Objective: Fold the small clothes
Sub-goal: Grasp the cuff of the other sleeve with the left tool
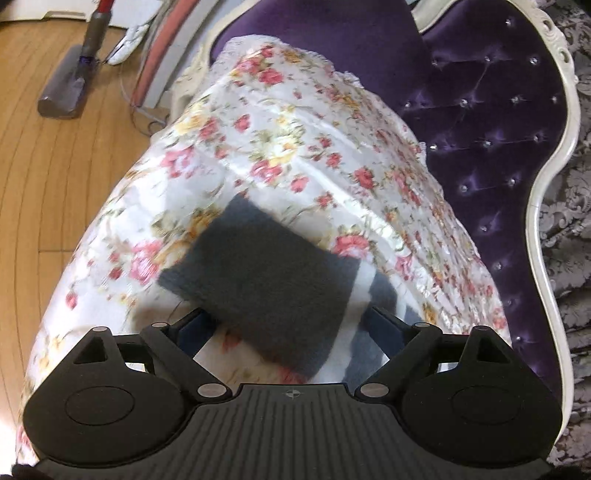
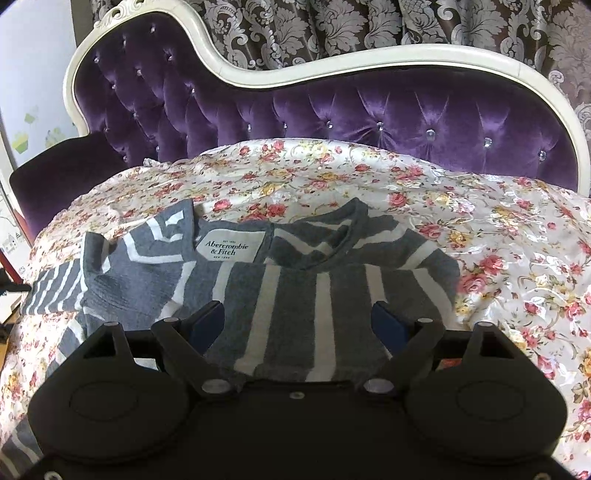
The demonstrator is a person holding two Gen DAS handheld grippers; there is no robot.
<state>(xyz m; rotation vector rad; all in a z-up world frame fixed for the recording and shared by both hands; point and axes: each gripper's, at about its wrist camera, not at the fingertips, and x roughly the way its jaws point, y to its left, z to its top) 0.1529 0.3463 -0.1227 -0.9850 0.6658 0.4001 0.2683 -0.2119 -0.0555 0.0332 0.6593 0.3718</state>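
Note:
A small grey and white striped knit garment (image 2: 295, 291) lies on the flowered cover (image 2: 498, 240), its neck and a white label (image 2: 231, 248) turned up. My right gripper (image 2: 298, 321) is open just above its lower part, jaws wide on either side of the stripes. In the left wrist view a dark grey part of the garment (image 1: 266, 273) lies across the gap of my left gripper (image 1: 291, 321), which is open with jaws wide. Whether the fingers touch the cloth I cannot tell.
The cover drapes over a purple tufted sofa (image 2: 369, 114) with a white carved frame (image 1: 546, 206). A wooden floor (image 1: 55, 177) lies at the left, with a vacuum head (image 1: 64, 88) on it. Patterned curtains (image 2: 369, 26) hang behind.

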